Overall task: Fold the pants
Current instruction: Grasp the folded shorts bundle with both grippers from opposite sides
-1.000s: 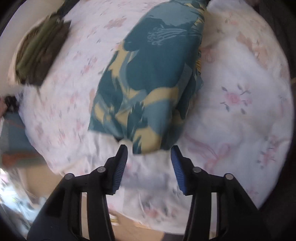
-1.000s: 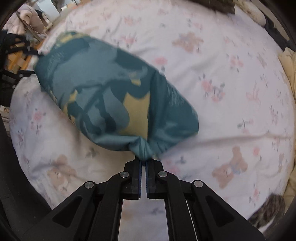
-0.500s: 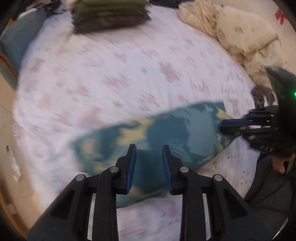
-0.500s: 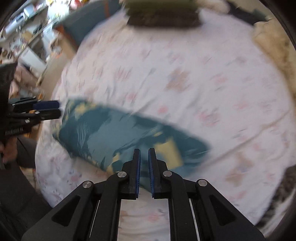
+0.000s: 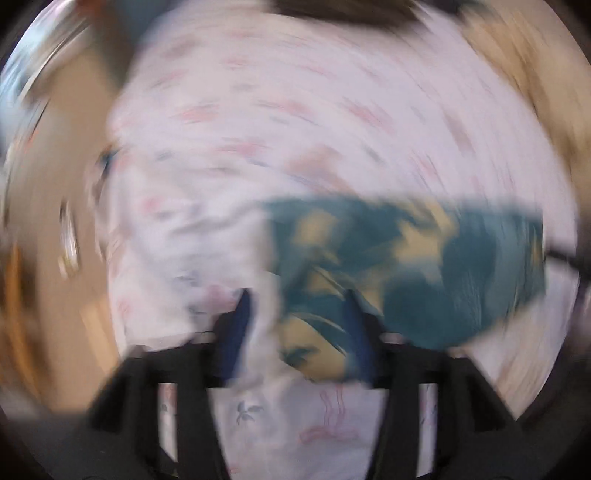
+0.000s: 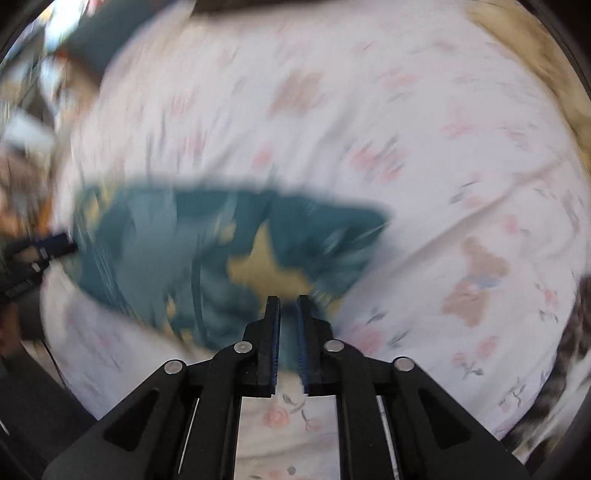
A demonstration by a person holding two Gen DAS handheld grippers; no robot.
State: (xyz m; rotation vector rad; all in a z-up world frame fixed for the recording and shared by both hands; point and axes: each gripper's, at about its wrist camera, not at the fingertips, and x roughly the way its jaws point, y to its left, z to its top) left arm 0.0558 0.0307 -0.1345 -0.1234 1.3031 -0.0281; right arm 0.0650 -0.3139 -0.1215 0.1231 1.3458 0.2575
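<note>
One pr of pants [image 6: 177, 258], teal w/ yellow patches, folded into one long bundle lying on the bedsheet [image 6: 424, 122] (white, pink floral + bear print). Both views badly motion-blurred.

Left wrist view: left gripper [image 5: 299, 332] has its 2 blue-padded fingers spread wide apart. Near end of the pants [image 5: 406, 266] sits between them, closer to the right-hand finger; a ridge of sheet [image 5: 295, 110] bunches up by the left-hand finger. Can't tell if either pad touches cloth – too smeared. The bundle runs from that gripper off to the right edge of the frame, where a dark shape meets its far end; too blurred to make out there.

Right wrist view: right gripper [image 6: 288, 325] w/ 2 fingers nearly together, narrow slit between the blue pads. Fingertips overlap the near edge of the pants; teal cloth shows in the slit, but can't tell if it's pinched or just behind. At the far left end of the pants, the left gripper [image 6: 55, 243] shows as one blue pad + black frame right at the fabric edge.

Beyond the pants, on the far side of the sheet: 1 dark folded pile [image 5: 343, 11], only its edge in frame. A beige blanket [image 6: 546, 62] lies at the sheet's right margin.
</note>
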